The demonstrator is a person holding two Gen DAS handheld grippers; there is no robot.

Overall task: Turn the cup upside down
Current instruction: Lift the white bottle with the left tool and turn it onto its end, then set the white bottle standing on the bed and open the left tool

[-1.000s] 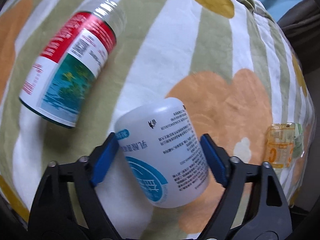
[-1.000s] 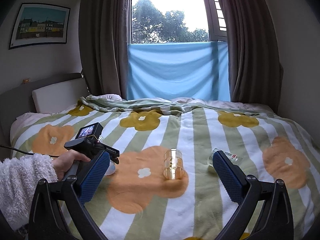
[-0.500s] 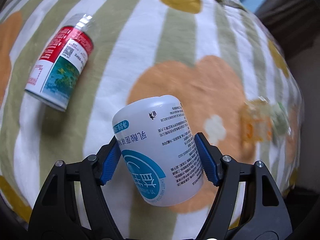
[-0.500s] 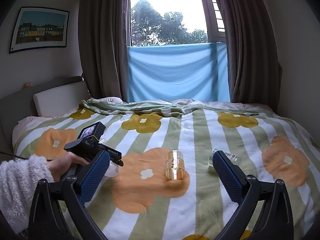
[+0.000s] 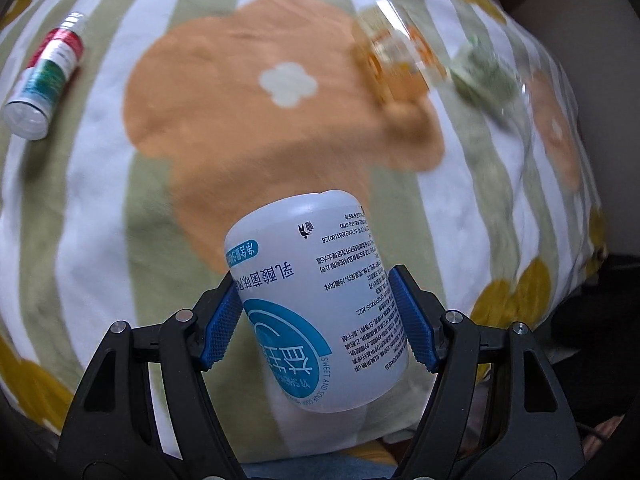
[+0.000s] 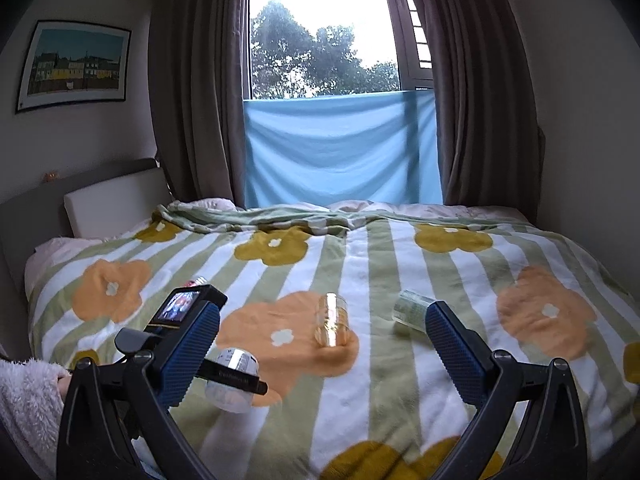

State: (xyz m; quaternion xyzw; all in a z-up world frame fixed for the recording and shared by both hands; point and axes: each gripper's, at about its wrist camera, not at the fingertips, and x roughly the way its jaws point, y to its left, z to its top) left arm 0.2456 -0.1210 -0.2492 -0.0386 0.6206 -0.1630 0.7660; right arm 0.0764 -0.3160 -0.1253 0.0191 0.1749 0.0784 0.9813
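A white plastic cup (image 5: pixel 316 300) with blue print hangs in the air above the bedspread, and my left gripper (image 5: pixel 316 314) is shut on its sides. Its print reads upside down and its rounded closed end points away from the camera. In the right wrist view the same cup (image 6: pixel 232 376) shows low on the left, tilted, held by the left gripper (image 6: pixel 224 376) in a person's hand with a fluffy white sleeve (image 6: pixel 28 396). My right gripper (image 6: pixel 322 356) stands open over the bed with nothing between its blue pads.
An amber glass (image 6: pixel 331 326) stands on the orange flower of the striped bedspread (image 6: pixel 372 380). A clear glass (image 6: pixel 412 312) lies on its side to its right. A red and green can (image 5: pixel 40 80) lies far left. Headboard, curtains and window stand behind.
The left gripper has lifted the cup off the bedspread and swung towards the amber glass. The can has slid to the far left of its view. The right gripper has dipped slightly.
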